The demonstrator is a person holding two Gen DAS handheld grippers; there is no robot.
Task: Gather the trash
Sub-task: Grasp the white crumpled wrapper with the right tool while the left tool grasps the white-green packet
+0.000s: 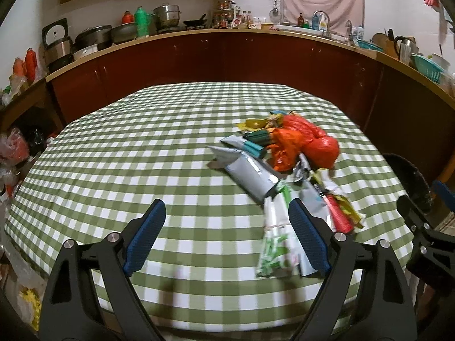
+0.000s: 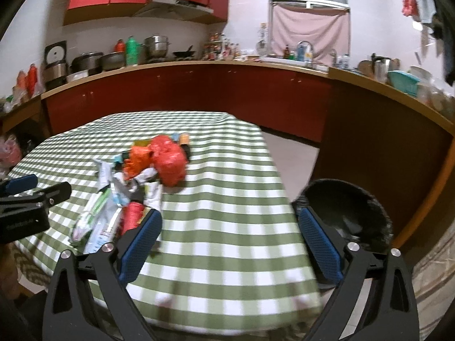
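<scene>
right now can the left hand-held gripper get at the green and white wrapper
Probably yes: the left hand-held gripper is open, and the green and white wrapper lies uncovered on the tablecloth just inside its right finger, nothing blocking.

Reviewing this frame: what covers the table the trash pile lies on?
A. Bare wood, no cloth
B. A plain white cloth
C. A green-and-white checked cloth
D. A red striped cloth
C: the trash pile of wrappers and red plastic bags lies on a green-and-white checked tablecloth, which drapes over the table's edge in the right wrist view.

A green-checked table bears one heap of wrappers.
</scene>
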